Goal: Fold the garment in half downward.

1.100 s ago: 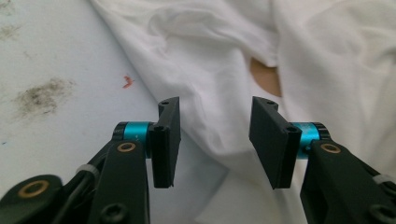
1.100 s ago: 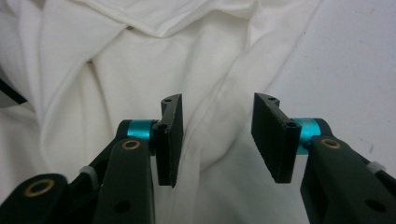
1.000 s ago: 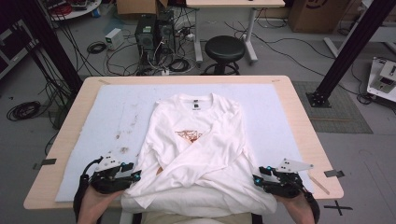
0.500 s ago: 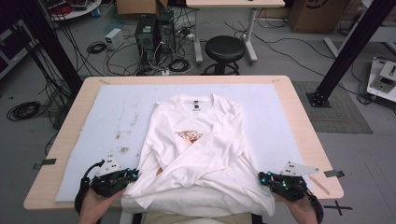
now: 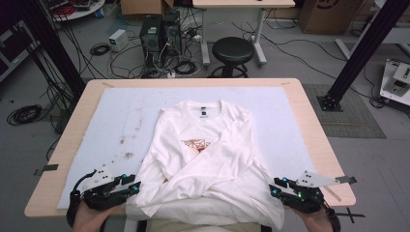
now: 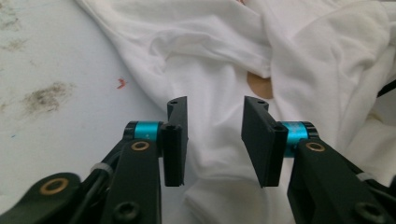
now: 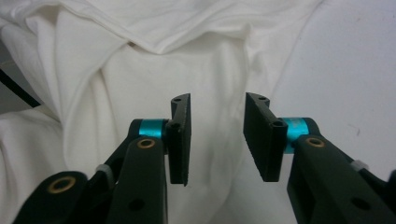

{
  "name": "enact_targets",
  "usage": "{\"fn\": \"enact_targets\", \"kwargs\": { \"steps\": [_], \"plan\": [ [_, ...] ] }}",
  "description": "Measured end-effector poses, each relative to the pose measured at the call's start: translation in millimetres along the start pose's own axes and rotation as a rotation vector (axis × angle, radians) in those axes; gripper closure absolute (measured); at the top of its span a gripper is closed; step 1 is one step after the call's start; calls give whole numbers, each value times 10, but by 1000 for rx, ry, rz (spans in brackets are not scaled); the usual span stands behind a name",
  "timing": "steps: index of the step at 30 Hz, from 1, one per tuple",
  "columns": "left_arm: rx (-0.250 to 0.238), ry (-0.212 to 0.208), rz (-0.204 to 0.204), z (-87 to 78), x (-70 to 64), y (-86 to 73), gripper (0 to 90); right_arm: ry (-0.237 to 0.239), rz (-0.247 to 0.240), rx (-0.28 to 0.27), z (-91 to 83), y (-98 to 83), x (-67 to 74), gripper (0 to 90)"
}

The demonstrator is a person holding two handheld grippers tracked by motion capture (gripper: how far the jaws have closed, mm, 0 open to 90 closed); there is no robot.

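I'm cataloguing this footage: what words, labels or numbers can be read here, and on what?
No text can be read.
Shirt neck label: a small dark tag, too small to read.
Orange-brown chest print: partly covered by the folded sleeves, blurred; no letters made out.

Soft white cotton shirt (image 5: 212, 159) is lying matt and creased on a stained, felt-like white mat (image 5: 116, 125); the table (image 5: 309, 111) edge is showing pale smooth wood; gripper jaws are looking matt black plastic.
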State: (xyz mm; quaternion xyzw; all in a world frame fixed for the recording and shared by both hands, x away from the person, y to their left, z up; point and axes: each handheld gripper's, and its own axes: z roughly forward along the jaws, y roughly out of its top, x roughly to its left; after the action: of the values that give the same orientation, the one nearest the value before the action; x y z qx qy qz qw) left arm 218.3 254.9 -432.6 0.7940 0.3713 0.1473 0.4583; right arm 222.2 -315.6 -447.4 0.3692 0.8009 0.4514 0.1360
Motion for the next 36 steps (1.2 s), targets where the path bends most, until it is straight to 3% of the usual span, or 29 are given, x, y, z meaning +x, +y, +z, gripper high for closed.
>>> {"fn": "enact_targets", "kwargs": {
  "steps": [5, 9, 12, 13, 15, 18, 19, 22, 23, 26, 30, 32, 34, 36],
  "plan": [
    [19, -61, 68, 23, -141, 34, 547, 43, -31, -4, 18, 79, 157, 576],
    [99, -58, 107, 166, -212, 38, 497, 52, -110, 51, 163, 92, 305, 563],
    [115, -63, 112, 230, -232, 36, 484, 55, -118, 77, 244, 71, 331, 563],
    [97, -76, 124, 243, -263, 41, 484, 56, -127, 83, 275, 58, 341, 564],
    [57, -101, 131, 236, -294, 45, 484, 48, -128, 63, 268, 40, 385, 563],
    [49, -125, 139, 273, -313, 55, 480, 74, -115, 25, 241, 47, 389, 551],
    [66, -127, 144, 309, -319, 56, 468, 121, -95, 20, 256, 53, 393, 536],
    [115, -123, 165, 424, -338, 50, 461, 132, -107, 69, 359, 36, 400, 523],
    [115, -127, 168, 440, -336, 51, 462, 130, -116, 48, 369, 26, 410, 541],
    [109, -151, 182, 445, -333, 48, 507, 142, -126, 48, 368, 22, 419, 637],
    [73, -164, 227, 430, -362, 7, 738, 149, -158, 37, 374, 4, 466, 796],
    [68, -173, 217, 429, -354, 1, 816, 146, -163, 33, 368, 0, 470, 847],
    [51, -204, 171, 412, -317, -24, 836, 152, -172, 34, 349, 3, 460, 878],
    [48, -218, 168, 391, -314, -35, 841, 162, -164, 46, 318, 8, 447, 883]
  ]
}}
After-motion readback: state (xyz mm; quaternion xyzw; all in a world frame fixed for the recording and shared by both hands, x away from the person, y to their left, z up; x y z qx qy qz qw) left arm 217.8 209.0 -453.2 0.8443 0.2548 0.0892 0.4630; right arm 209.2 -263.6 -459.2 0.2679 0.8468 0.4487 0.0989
